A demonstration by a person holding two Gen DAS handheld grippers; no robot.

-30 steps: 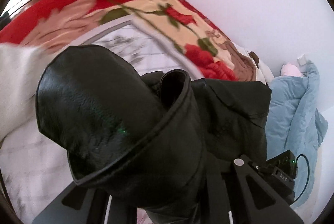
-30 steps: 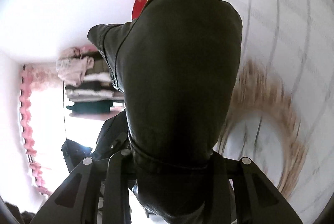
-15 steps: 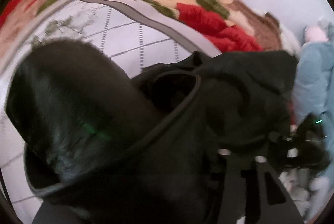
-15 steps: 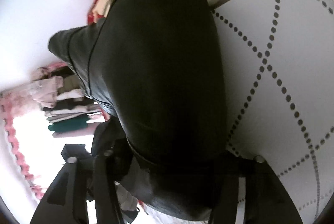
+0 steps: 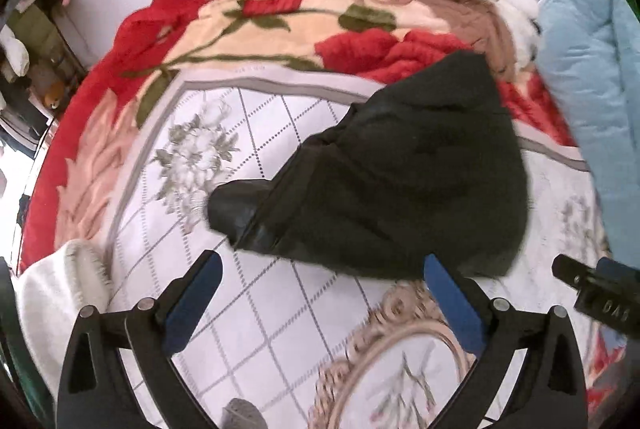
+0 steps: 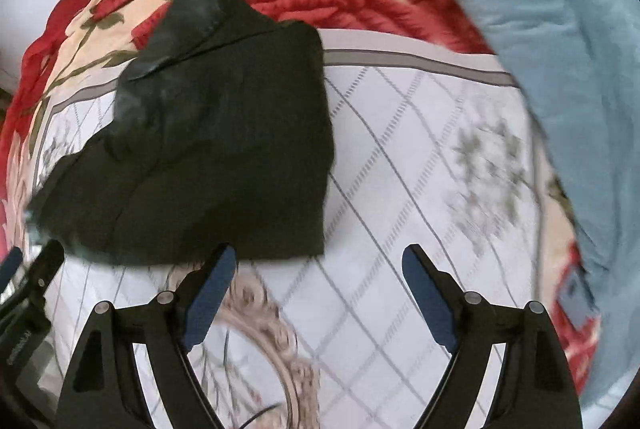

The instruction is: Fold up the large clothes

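A black leather garment lies folded in a heap on the white patterned bedspread. It also shows in the right wrist view, at the left. My left gripper is open and empty, just in front of the garment's near edge. My right gripper is open and empty, with its left finger at the garment's near right corner.
A red floral blanket lies behind the garment. A light blue padded coat is at the right, also in the left wrist view. A white cloth is at the near left. A clothes shelf stands far left.
Both grippers were shut on the black garment and held it up. They have let it go onto the bed, opened, and drawn back from it.
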